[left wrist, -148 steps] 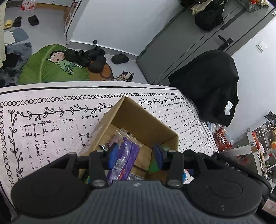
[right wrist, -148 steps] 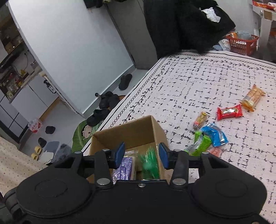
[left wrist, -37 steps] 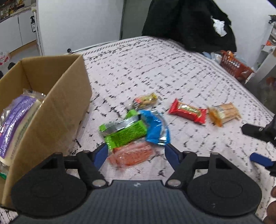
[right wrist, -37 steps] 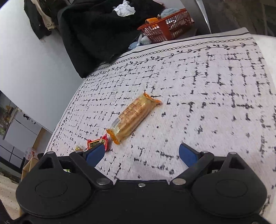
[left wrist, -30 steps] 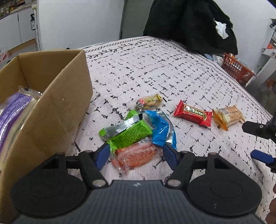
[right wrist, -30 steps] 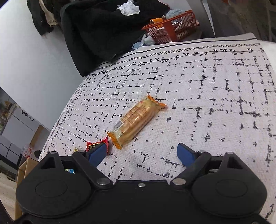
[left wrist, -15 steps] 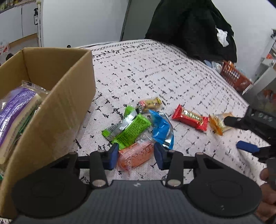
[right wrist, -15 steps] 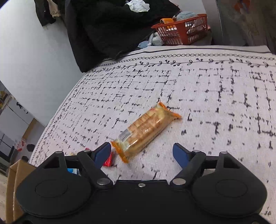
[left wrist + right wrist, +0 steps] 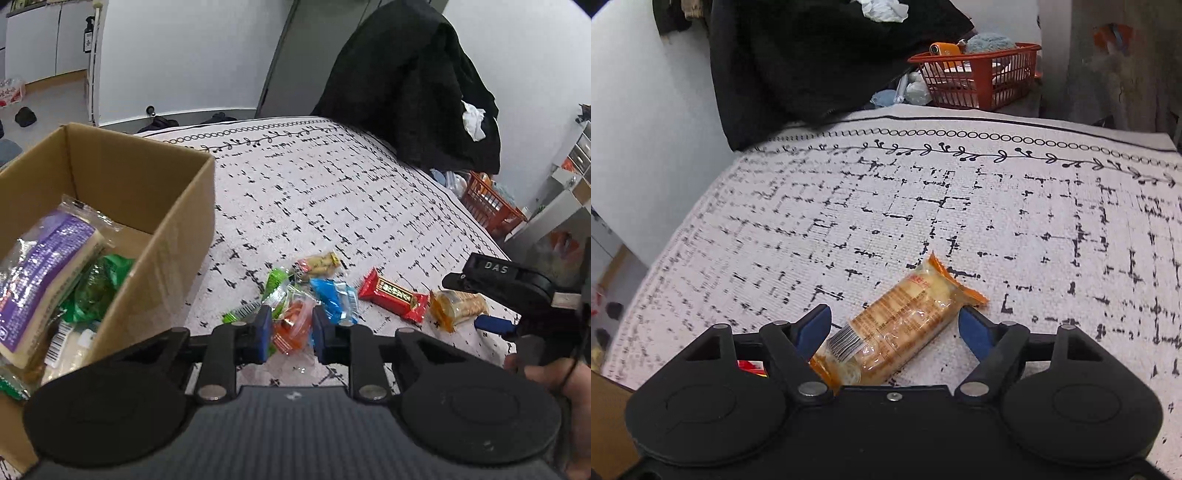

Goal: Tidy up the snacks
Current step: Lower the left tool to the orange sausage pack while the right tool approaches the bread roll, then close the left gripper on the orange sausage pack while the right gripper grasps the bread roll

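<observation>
A cardboard box [image 9: 122, 206] stands open on the patterned bed cover, already holding a purple-labelled pack [image 9: 44, 273] and a green packet [image 9: 96, 291] among other wrappers. Just beside it lies a loose cluster: an orange packet [image 9: 293, 326] lifted between the left gripper's [image 9: 289, 332] blue pads, a green wrapper [image 9: 275, 290], a blue one [image 9: 334, 301] and a small yellow-red one [image 9: 318, 263]. Further right a red bar [image 9: 391, 294] lies flat, and the orange-ended cracker pack [image 9: 897, 325] lies slantwise between the spread fingers of the right gripper [image 9: 894, 328].
</observation>
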`<action>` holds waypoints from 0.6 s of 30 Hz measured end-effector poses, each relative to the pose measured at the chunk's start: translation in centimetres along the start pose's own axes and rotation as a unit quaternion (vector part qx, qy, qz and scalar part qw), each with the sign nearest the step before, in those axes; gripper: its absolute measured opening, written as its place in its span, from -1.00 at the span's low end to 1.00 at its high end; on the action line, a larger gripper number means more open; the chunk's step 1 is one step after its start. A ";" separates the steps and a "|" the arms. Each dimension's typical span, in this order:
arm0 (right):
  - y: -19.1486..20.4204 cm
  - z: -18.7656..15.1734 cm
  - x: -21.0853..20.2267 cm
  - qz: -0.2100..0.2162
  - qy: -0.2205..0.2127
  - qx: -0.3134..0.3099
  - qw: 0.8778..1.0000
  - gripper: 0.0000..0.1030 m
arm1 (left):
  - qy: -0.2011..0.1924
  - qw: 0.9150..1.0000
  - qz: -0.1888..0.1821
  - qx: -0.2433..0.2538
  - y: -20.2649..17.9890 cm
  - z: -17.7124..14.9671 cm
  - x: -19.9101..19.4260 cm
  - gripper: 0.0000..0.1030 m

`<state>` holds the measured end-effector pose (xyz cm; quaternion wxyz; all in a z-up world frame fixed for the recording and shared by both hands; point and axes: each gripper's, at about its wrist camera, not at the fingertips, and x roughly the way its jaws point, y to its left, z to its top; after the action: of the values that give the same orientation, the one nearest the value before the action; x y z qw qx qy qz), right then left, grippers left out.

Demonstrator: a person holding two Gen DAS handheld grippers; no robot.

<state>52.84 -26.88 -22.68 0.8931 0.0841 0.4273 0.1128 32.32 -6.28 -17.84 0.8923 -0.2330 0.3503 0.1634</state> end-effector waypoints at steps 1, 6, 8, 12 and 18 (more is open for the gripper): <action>0.2 -0.1 -0.1 -0.008 0.000 -0.008 1.000 0.37 | 0.001 1.000 0.000 -0.004 0.2 0.1 0.0 -0.58; -0.2 -0.8 -1.2 -0.030 0.009 -0.018 0.999 0.09 | 0.003 1.000 -0.003 -0.013 0.5 0.3 -0.1 -0.59; -0.7 -1.1 -1.8 -0.036 0.011 -0.015 0.999 0.06 | 0.009 1.000 -0.007 -0.014 0.6 0.2 0.1 -0.59; -1.7 -1.8 -3.0 -0.049 0.011 0.004 0.999 0.05 | 0.026 1.000 -0.010 -0.014 0.7 -0.3 0.5 -0.59; -2.8 -2.7 -4.1 -0.070 -0.002 0.041 0.997 0.05 | 0.052 0.999 -0.003 -0.008 0.8 -1.5 1.3 -0.53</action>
<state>48.59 -30.58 -22.01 0.8953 0.0906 0.4350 0.0319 32.11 -6.22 -19.96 0.8715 -0.2490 0.3942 0.1516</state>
